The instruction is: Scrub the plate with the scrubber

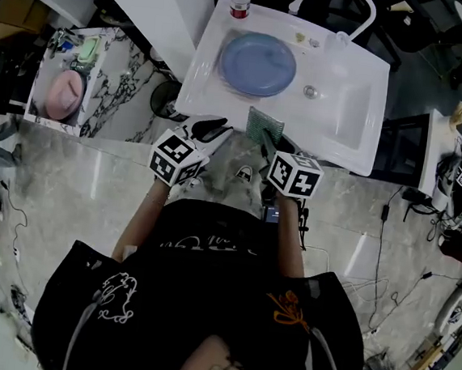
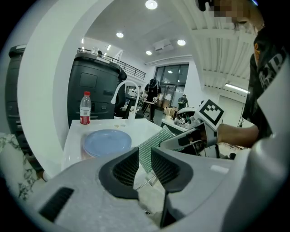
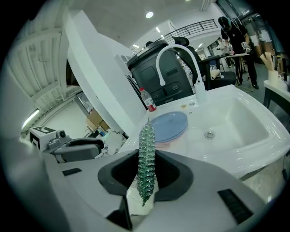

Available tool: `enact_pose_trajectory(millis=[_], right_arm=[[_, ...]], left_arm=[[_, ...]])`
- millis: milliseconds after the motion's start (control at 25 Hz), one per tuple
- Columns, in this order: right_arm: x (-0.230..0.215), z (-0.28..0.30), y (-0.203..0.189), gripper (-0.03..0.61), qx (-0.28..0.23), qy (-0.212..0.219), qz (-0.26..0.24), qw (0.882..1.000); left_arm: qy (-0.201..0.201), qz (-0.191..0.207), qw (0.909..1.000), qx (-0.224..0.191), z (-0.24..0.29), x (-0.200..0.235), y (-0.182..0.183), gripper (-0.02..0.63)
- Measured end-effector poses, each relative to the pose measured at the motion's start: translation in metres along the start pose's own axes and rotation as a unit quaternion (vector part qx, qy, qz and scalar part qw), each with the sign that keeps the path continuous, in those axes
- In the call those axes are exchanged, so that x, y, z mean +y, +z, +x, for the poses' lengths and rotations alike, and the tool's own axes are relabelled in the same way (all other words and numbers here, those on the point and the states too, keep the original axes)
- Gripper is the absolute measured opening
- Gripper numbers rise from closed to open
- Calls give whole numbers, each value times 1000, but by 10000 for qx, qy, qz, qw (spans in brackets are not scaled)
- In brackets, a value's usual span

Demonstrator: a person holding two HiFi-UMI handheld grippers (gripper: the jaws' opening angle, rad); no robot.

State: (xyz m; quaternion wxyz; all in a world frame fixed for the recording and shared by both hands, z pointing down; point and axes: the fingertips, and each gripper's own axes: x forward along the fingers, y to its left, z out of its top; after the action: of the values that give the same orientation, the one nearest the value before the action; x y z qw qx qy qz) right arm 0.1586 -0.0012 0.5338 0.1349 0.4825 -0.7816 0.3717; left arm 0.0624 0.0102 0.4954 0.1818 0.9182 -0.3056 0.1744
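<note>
Plate (image 1: 257, 64): blue, laid flat on the sink (image 1: 347, 122) counter, left of the basin. Green scrubber (image 3: 146, 154) is clamped edge-up in the right gripper (image 3: 146, 174), held short of the plate. Left gripper (image 2: 145, 165): jaws set narrowly apart, nothing gripped.

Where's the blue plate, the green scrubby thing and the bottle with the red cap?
Round blue plate (image 1: 257, 63), head view, middle of its face.
Green mesh scrubber (image 3: 146, 158), right gripper view, its thin edge, midway up.
Clear plastic bottle with red cap (image 2: 85, 108), left gripper view, its clear body.
</note>
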Motion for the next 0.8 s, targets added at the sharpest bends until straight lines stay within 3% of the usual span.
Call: enact_pose_trajectory(millis=[520, 800], right_arm=[[120, 9, -54, 92, -258, -514, -120, 9983], [159, -3, -92, 92, -352, -822, -72, 9960]], left_arm=[[-701, 256, 9970, -217, -110, 17, -38, 87], [-1113, 309, 9931, -198, -149, 10, -64, 87]])
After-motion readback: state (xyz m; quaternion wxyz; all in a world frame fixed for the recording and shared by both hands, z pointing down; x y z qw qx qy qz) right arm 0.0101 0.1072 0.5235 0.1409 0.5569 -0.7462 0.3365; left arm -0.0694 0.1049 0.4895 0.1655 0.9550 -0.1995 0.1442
